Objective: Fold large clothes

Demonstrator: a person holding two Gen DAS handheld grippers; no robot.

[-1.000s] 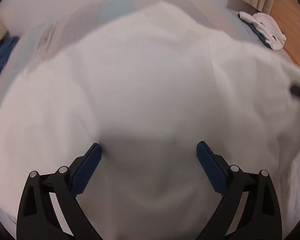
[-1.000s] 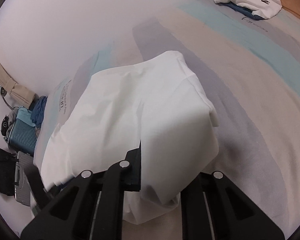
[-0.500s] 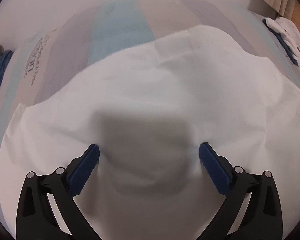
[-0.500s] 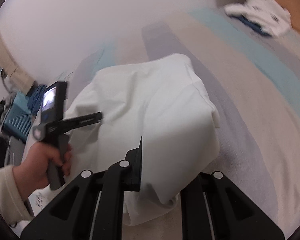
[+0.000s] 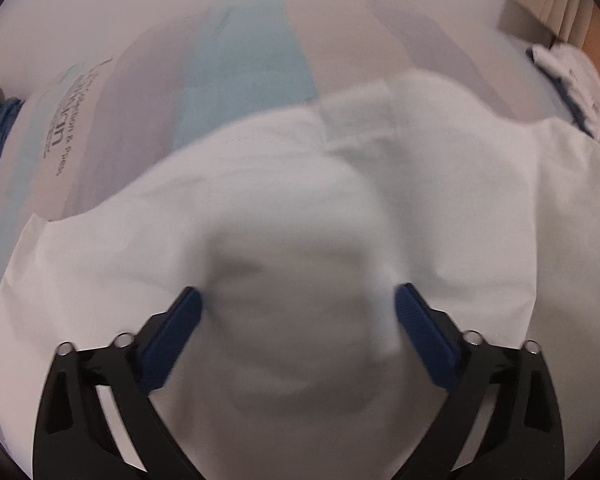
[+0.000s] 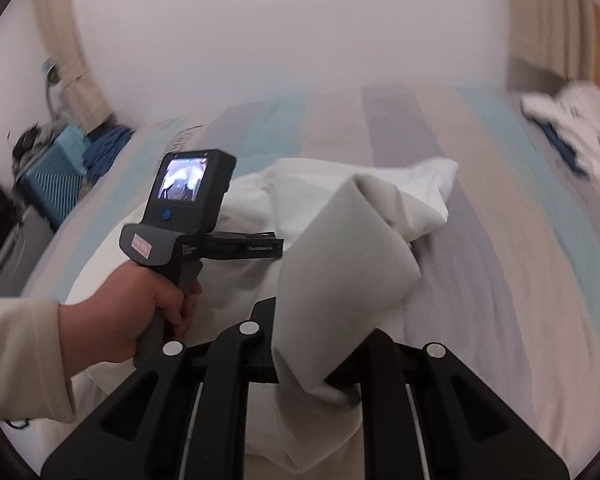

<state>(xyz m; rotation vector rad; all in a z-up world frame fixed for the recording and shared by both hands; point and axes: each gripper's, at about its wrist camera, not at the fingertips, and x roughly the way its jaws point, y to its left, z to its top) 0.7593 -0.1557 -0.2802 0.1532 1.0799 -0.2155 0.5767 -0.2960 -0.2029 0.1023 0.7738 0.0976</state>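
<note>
Right tool point(image 6: 316, 364) clamped on white shirt point(image 6: 340, 248), lifting flap. Left tool point(image 5: 298, 300) spread apart, just narrowing, nothing pinched. Pin cloth flat on bed point(image 6: 520, 264), carry flap over evenly.

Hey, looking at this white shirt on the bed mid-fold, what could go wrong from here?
1. The right tongs pinch only a bunched corner of the white shirt; lifting further may pull it free or drag the rest out of line.
2. The left tongs stand open over the cloth, having just narrowed slightly, so nothing pins that side.
3. The raised flap already sags and creases, so the fold may land crooked on the striped bedspread.
</note>
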